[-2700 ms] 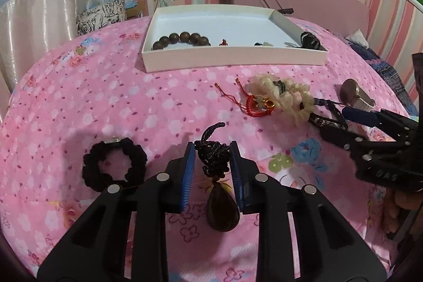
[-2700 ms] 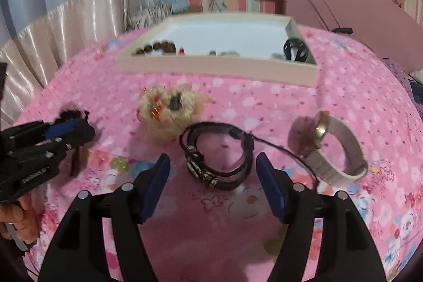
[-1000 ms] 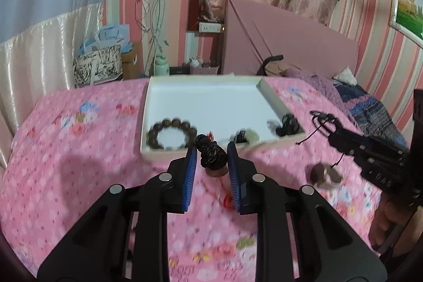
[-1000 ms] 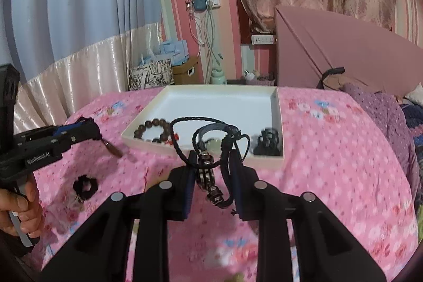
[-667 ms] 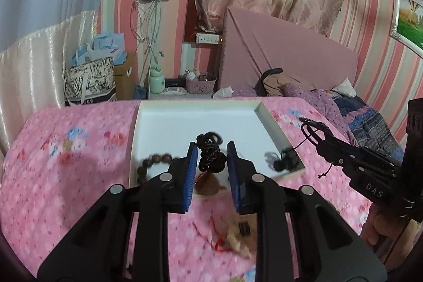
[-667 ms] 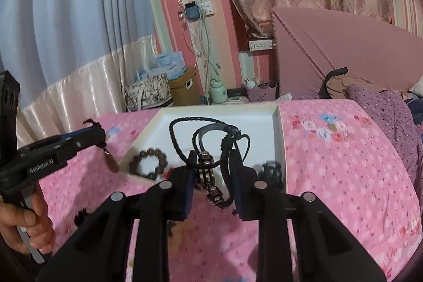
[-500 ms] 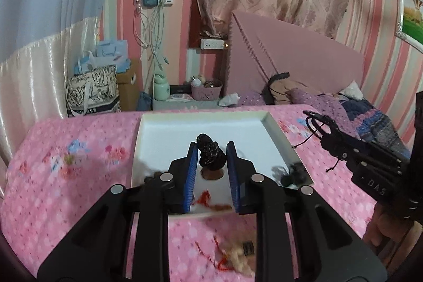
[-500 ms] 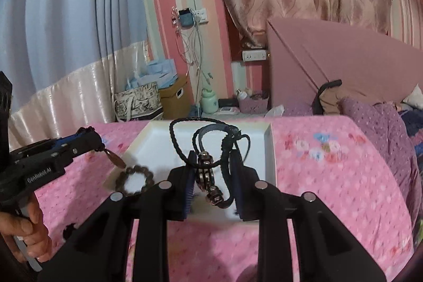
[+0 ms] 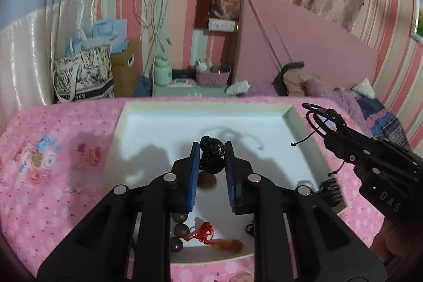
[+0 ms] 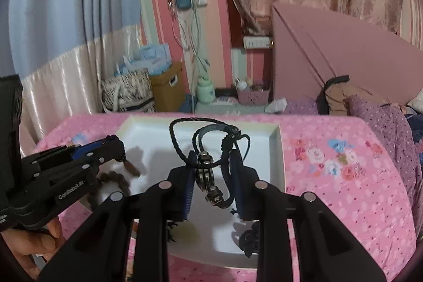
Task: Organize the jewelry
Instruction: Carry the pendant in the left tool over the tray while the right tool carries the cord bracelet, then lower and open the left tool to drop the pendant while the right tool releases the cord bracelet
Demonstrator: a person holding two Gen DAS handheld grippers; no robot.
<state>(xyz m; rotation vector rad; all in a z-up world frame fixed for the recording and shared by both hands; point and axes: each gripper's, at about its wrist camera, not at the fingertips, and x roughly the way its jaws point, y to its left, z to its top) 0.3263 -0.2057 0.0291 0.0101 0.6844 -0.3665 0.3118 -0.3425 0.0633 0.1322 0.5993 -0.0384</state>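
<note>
Left tool (image 9: 210, 159) clamps knotted pendant (image 9: 210, 159); right tool (image 10: 211, 168) clamps black bracelet (image 10: 208, 149) over tray (image 9: 298, 139).

White tray (image 9: 304, 147) on pink bedspread (image 9: 58, 176)

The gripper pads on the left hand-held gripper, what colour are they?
Blue: the pads on the left hand-held gripper show best in the left wrist view.

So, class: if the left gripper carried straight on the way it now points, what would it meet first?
Probably the white floor of the tray, short of its far wall. The left gripper, shut on the black knotted pendant, points over it; depth is uncertain.
</note>
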